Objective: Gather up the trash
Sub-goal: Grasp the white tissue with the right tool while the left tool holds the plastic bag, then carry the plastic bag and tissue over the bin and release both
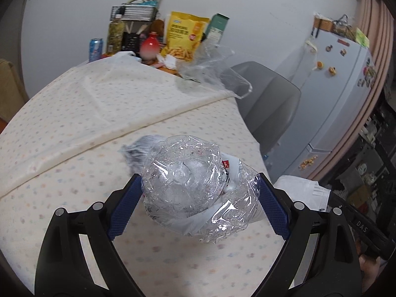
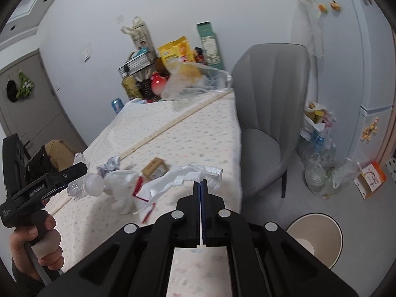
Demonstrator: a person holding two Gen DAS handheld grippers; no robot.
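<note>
Crushed clear plastic bottle (image 1: 195,188) sits clamped between the jaws of the left gripper (image 1: 199,205), above the dotted desk (image 1: 74,113). Only the right wrist view shows its white cap, at nine o'clock. Right gripper (image 2: 200,185) jaws fully closed, pinching a white face mask (image 2: 183,178). That view alone shows the bin (image 2: 319,237) on the floor at four o'clock, beside the grey chair (image 2: 267,94).

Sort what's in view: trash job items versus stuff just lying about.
Job: crushed plastic bottle in left gripper; white face mask in right gripper; bin; small cardboard box.

Lying about: yellow snack bag; grey chair; fridge.
</note>
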